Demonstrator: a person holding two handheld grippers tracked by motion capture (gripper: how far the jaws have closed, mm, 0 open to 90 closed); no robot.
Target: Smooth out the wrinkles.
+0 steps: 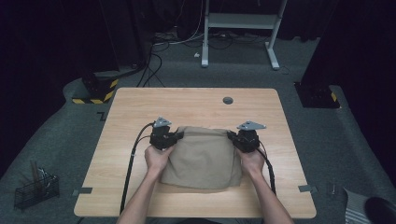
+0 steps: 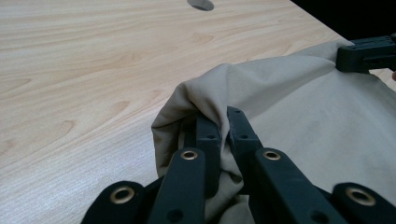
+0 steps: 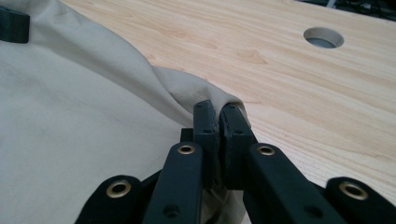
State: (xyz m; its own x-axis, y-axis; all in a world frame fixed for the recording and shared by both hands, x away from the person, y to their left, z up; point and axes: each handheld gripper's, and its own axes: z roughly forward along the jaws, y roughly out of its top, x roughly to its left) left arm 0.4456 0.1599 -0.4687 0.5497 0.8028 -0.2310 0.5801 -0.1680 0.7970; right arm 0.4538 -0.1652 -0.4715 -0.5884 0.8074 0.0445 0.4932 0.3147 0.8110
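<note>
Two far corners of a beige cloth (image 1: 203, 158) are pinched, one by each tool: the left hand-held gripper (image 1: 179, 136) is clamped on the cloth's far left corner, and the right hand-held gripper (image 1: 231, 135) is clamped on its far right corner. Between them the cloth lies on the wooden bench (image 1: 140, 107), toward its near edge, bunched into folds at both pinched corners.

No legible text, label or number — anywhere.

A wire basket (image 1: 36, 191) sits on the floor; a round hole (image 1: 228, 100) marks the table (image 1: 140, 107).
</note>
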